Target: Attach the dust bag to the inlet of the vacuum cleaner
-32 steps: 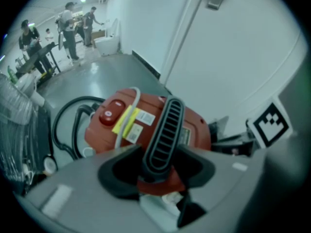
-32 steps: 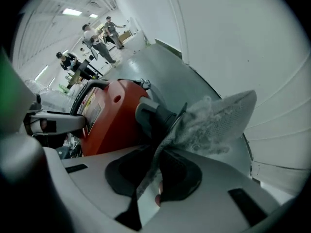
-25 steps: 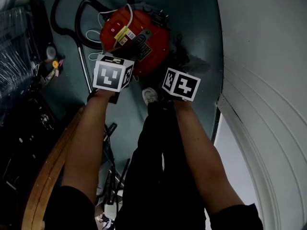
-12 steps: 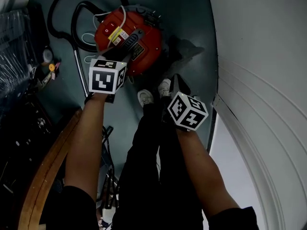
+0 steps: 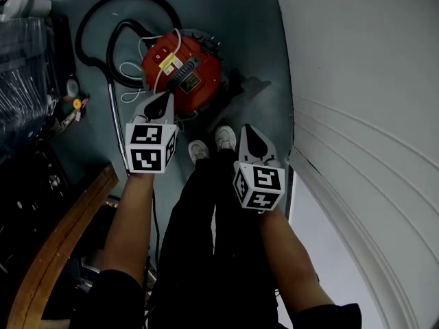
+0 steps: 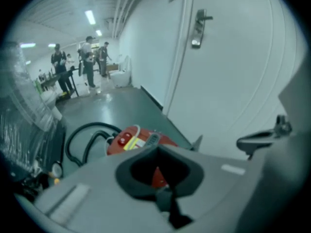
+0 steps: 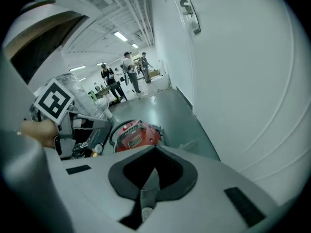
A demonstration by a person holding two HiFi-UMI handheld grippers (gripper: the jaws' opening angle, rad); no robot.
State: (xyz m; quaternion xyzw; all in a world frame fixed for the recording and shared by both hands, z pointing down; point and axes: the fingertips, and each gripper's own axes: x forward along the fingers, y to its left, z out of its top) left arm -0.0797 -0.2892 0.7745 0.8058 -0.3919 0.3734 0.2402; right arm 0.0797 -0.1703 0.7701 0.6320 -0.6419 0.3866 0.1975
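Note:
The red vacuum cleaner [image 5: 182, 70] [image 6: 130, 140] [image 7: 133, 135] sits on the grey-green floor, its black hose [image 5: 92, 29] looped at its left. A flat grey piece that may be the dust bag [image 5: 245, 89] lies against its right side. My left gripper [image 5: 164, 101] [image 6: 158, 152] hangs above the cleaner's near edge. Its jaws have just been closing and now stand shut with nothing between them. My right gripper [image 5: 250, 132] [image 7: 155, 152] is held above the floor right of the cleaner, by my shoes. Its jaws are together and hold nothing.
A white door [image 5: 357, 115] with a lever handle [image 6: 199, 25] fills the right side. Dark clutter and plastic-wrapped goods [image 5: 20, 60] line the left, with a curved wooden edge [image 5: 62, 245] below them. My shoes [image 5: 199, 149] stand near the cleaner. Several people [image 6: 87, 62] stand far down the hall.
Both grippers have lifted up off the vacuum cleaner and drawn back toward me. The right one has turned and come nearer my shoes. The cleaner looks smaller and further away.

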